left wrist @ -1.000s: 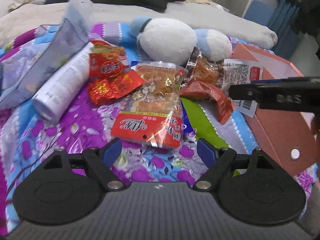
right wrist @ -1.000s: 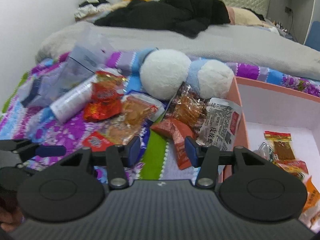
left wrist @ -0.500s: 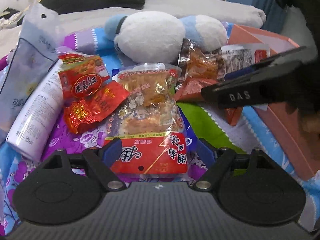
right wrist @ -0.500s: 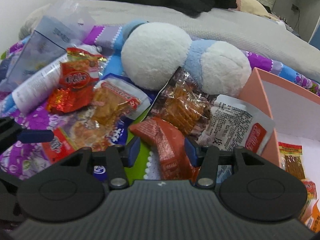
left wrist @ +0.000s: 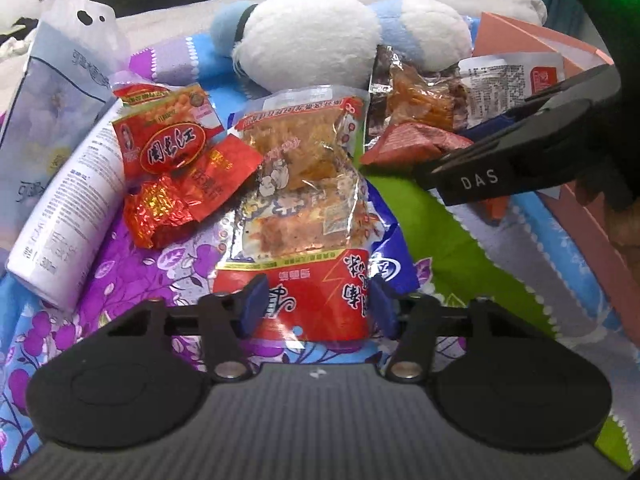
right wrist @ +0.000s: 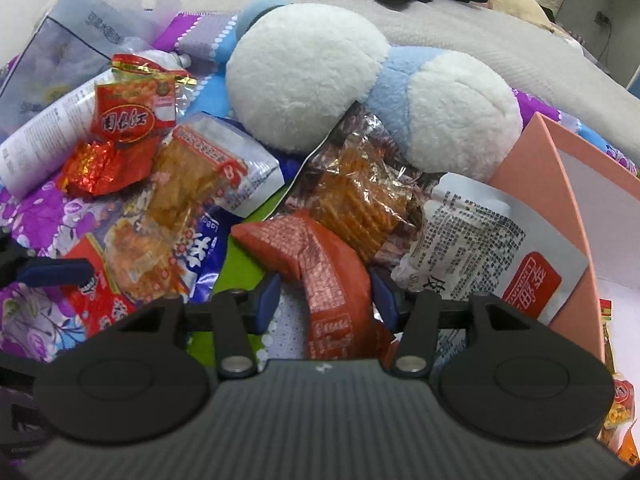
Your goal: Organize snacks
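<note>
On the purple floral bedsheet (left wrist: 132,276), beside the pink cardboard box (right wrist: 556,184) holding snack packets, both grippers are seen unclenched over packets.

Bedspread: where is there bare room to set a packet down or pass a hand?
Bare bedspread between the bottle and the big packet; a green-grey strip between that packet and the box. The box floor near its wall looks partly free. Crowded: the packet pile before the plush.

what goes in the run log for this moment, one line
left gripper: closing around clear snack pack, grip unclear | right gripper: open astride red packet | pink box: right
</note>
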`<action>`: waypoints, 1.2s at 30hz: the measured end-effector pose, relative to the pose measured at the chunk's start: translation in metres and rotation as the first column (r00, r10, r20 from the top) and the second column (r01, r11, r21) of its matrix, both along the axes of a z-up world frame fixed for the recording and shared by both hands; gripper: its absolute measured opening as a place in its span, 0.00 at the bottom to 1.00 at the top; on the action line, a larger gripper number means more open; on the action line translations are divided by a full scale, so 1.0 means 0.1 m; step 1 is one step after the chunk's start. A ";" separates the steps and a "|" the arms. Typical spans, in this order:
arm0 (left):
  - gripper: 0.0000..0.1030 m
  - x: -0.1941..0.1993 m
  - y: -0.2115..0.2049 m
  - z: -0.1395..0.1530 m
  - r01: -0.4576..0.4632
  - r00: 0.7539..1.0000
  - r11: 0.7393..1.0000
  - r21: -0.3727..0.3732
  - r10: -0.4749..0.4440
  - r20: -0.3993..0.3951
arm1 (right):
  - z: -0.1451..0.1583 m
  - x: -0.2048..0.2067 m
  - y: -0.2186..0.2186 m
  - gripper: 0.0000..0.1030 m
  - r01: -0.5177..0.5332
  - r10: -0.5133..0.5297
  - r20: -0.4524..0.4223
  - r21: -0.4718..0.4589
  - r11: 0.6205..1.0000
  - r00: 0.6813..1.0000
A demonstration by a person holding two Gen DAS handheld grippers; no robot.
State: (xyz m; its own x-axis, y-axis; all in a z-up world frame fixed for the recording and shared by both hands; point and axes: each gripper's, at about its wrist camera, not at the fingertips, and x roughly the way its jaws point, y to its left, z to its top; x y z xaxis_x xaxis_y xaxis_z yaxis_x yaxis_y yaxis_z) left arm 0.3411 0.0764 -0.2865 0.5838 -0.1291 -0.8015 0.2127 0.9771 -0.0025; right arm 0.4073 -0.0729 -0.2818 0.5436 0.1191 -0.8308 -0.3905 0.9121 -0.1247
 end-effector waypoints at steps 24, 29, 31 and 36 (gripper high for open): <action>0.09 -0.75 0.16 0.63 -0.188 0.982 0.968 -0.168 0.191 0.004 | 0.41 -0.79 -0.19 0.32 0.038 -0.038 0.019 0.040 0.999 0.999; 0.09 -1.09 0.09 0.77 -0.183 0.982 0.970 -0.158 0.188 0.014 | 0.49 -1.15 -0.27 0.32 0.044 -0.044 0.009 0.057 0.997 0.999; 0.09 -1.23 0.07 0.80 -0.186 0.982 0.970 -0.159 0.190 0.010 | 0.52 -1.29 -0.30 0.32 0.044 -0.045 0.009 0.065 0.997 0.999; 0.09 -1.59 0.03 0.84 -0.201 0.979 0.966 -0.162 0.203 -0.002 | 0.53 -1.63 -0.36 0.32 0.041 -0.042 0.010 0.079 0.996 0.999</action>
State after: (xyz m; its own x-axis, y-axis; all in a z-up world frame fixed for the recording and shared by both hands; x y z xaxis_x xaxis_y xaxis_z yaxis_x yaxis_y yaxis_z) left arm 0.1823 0.0793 -0.2026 0.6227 -0.1332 -0.7710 0.0119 0.9869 -0.1609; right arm 0.2447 -0.1085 -0.2284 0.5588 0.1609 -0.8135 -0.3512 0.9346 -0.0564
